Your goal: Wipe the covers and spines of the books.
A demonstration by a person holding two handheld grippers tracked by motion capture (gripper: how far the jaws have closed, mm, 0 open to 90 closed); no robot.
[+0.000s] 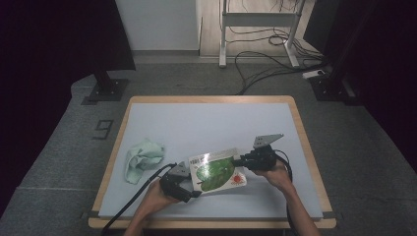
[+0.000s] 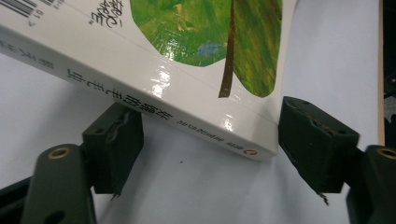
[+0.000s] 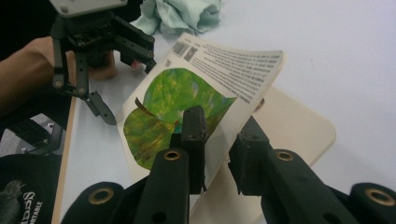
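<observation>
Picture book point(image 1: 216, 172) with a green leaf on its cover lies near the front edge of the table point(image 1: 162, 118), between the two hands. Going left to right, a crumpled pale green cloth point(image 1: 142, 156) sits well to the left, apart from everything. The left gripper point(image 1: 193, 189) stands at the book's spine corner with its jaws apart on either side of the spine, not clamped. The right gripper point(image 3: 218, 149) is clamped on the cover point(image 3: 219, 88) and holds it lifted off the pages. The step in hand looks like opening the book; next, the left tongs likely need to steady the spine while the cover swings over. No containers are on the table.
</observation>
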